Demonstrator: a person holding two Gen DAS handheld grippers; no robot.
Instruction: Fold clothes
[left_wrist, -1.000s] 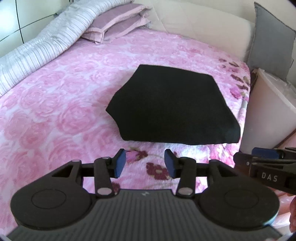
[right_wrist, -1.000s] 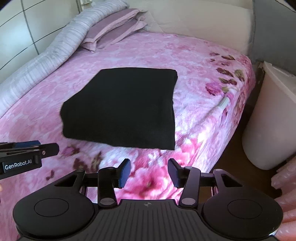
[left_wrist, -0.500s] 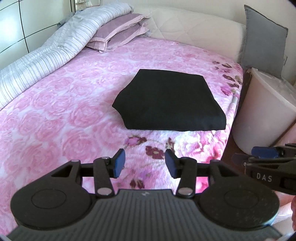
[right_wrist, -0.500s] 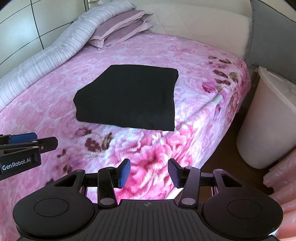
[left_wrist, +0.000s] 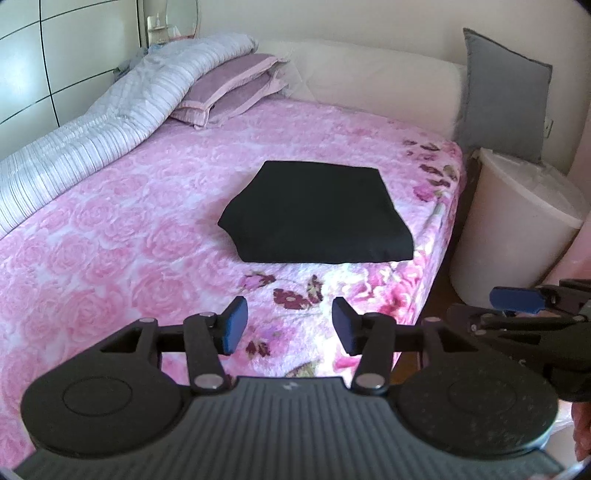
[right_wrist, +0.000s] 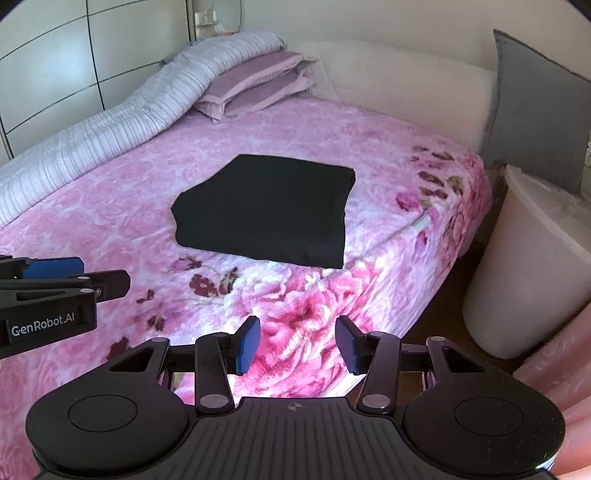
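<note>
While angled down over the bed (left_wrist: 110, 236), left gripper (left_wrist: 290, 325) jaws just widening, empty, right gripper (right_wrist: 297, 345) released, folded black garment (left_wrist: 314, 214) apart.

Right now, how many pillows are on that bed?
2 purple pillows, stacked at the head of the bed beside the rolled striped quilt. More may hide under it.

A pink rose-patterned bedspread (left_wrist: 110, 229) covers the bed; a rolled striped grey quilt (left_wrist: 122, 114) and two mauve pillows (left_wrist: 236, 85) lie at its head, a round white bin (left_wrist: 517, 221) beside it.
</note>
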